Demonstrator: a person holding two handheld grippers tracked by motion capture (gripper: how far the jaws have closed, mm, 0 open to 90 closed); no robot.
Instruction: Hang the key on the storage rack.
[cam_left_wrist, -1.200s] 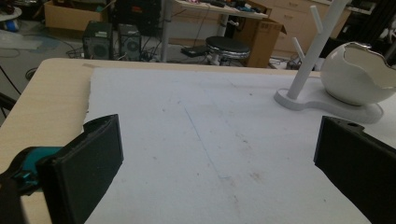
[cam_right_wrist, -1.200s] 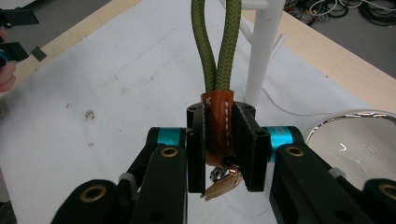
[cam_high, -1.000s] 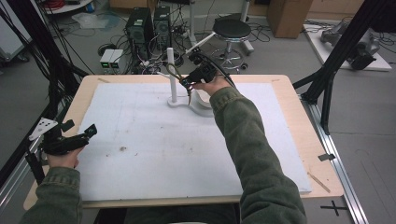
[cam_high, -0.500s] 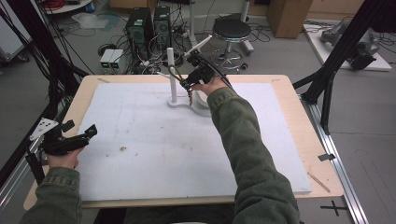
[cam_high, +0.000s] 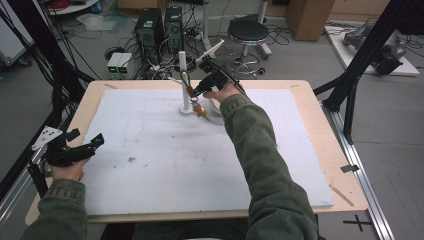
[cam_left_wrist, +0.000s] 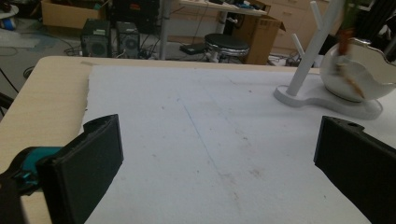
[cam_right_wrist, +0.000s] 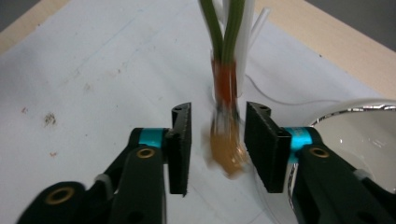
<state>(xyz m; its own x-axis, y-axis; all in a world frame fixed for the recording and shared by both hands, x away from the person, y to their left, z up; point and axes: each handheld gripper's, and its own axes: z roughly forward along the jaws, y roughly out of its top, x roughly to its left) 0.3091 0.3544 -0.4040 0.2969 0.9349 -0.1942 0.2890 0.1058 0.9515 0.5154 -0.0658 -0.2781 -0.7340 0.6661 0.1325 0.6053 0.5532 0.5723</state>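
A white peg stand (cam_high: 183, 80) rises at the far middle of the white mat (cam_high: 150, 165), with a white bowl (cam_high: 216, 107) beside its base. From a peg hangs a charm (cam_right_wrist: 226, 149): green cords, an orange bead and a blurred amber pendant, seen small as the charm (cam_high: 199, 109) in the high view. My right gripper (cam_right_wrist: 217, 126) is open. Its jaws have just been opening, and the charm dangles between them, clear of both pads. My left gripper (cam_high: 97, 140) rests at the table's left edge, open, with nothing between its jaws (cam_left_wrist: 217, 154).
The left gripper view shows the stand (cam_left_wrist: 308, 60) and bowl (cam_left_wrist: 359, 70) far off to the right. Bare wooden table rim (cam_high: 320, 130) surrounds the mat. Computer towers (cam_high: 155, 30), a stool (cam_high: 248, 32) and cables lie on the floor behind the table.
The right gripper has let go of the charm, which now dangles free by the stand's base. The right hand barely shifted. The left hand kept still.
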